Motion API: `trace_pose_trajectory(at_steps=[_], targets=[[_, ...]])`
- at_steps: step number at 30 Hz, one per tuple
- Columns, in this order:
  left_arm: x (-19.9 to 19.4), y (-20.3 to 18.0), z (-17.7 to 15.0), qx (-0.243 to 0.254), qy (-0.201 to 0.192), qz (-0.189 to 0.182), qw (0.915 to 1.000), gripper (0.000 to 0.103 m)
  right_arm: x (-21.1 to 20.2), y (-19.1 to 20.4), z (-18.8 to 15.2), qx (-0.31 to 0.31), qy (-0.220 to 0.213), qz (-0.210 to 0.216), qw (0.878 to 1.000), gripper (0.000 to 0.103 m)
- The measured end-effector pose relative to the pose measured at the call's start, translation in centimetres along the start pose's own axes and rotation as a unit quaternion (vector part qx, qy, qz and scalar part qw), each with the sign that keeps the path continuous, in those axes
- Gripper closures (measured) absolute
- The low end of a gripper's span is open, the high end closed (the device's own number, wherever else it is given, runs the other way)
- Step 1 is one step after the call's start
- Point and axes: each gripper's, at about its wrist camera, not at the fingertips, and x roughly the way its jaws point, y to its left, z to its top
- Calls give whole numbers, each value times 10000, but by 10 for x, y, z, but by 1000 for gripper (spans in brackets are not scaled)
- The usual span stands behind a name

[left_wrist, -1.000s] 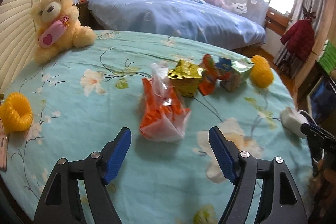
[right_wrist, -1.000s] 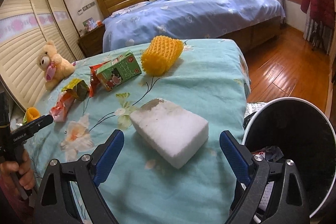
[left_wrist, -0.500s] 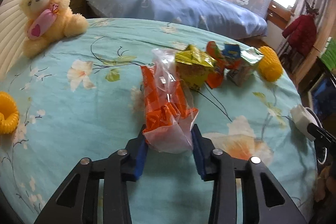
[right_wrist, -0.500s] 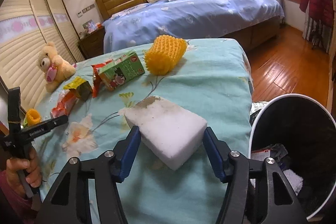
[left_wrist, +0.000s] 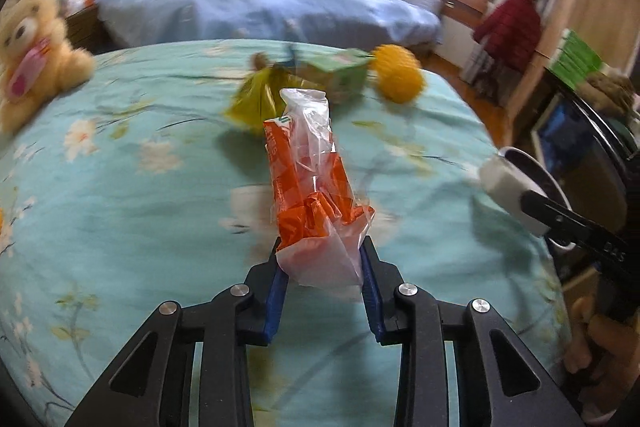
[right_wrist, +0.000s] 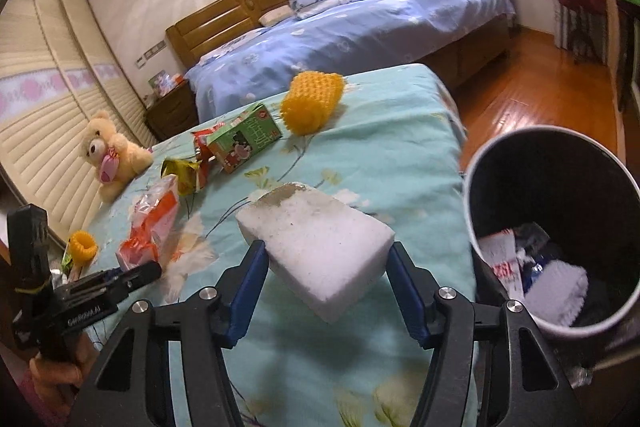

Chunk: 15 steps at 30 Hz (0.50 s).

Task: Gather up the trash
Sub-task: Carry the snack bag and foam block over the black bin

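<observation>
An orange snack wrapper in clear plastic [left_wrist: 308, 187] sticks up between the blue pads of my left gripper [left_wrist: 322, 261]. The jaws are still closing and the pads press its lower end; it is lifted off the turquoise bed cover [left_wrist: 120, 187]. My right gripper [right_wrist: 325, 255] is shut on a white foam block [right_wrist: 312, 223] with a dirty far corner, held above the cover beside the black trash bin [right_wrist: 560, 179]. The bin holds paper and other scraps. The right wrist view shows the same wrapper [right_wrist: 152, 223] at left.
On the cover lie a green drink carton [right_wrist: 244, 141], a red wrapper [right_wrist: 202, 143], a yellow wrapper [right_wrist: 182, 173], a large yellow foam net [right_wrist: 312, 103] and a small one [right_wrist: 83, 247]. A teddy bear [right_wrist: 108, 155] sits by the slatted wall. A blue bed stands behind.
Both grippers went from wide open to closed: the left on the orange wrapper, which rose off the cover, the right on the white block, which lifted and tilted nearer the bin.
</observation>
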Motion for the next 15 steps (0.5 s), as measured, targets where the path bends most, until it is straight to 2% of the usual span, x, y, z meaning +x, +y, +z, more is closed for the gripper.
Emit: trace_pose_trajectory(at_steps=[8,15], targets=[[1,-32,3,361,7,-419,9985,71,-22,-22,-5,349,-176,-197,9990,41],[11,-55,8,658,69,-644,9957,71,-38,-36,-8,481,-320,-344,9977,41]])
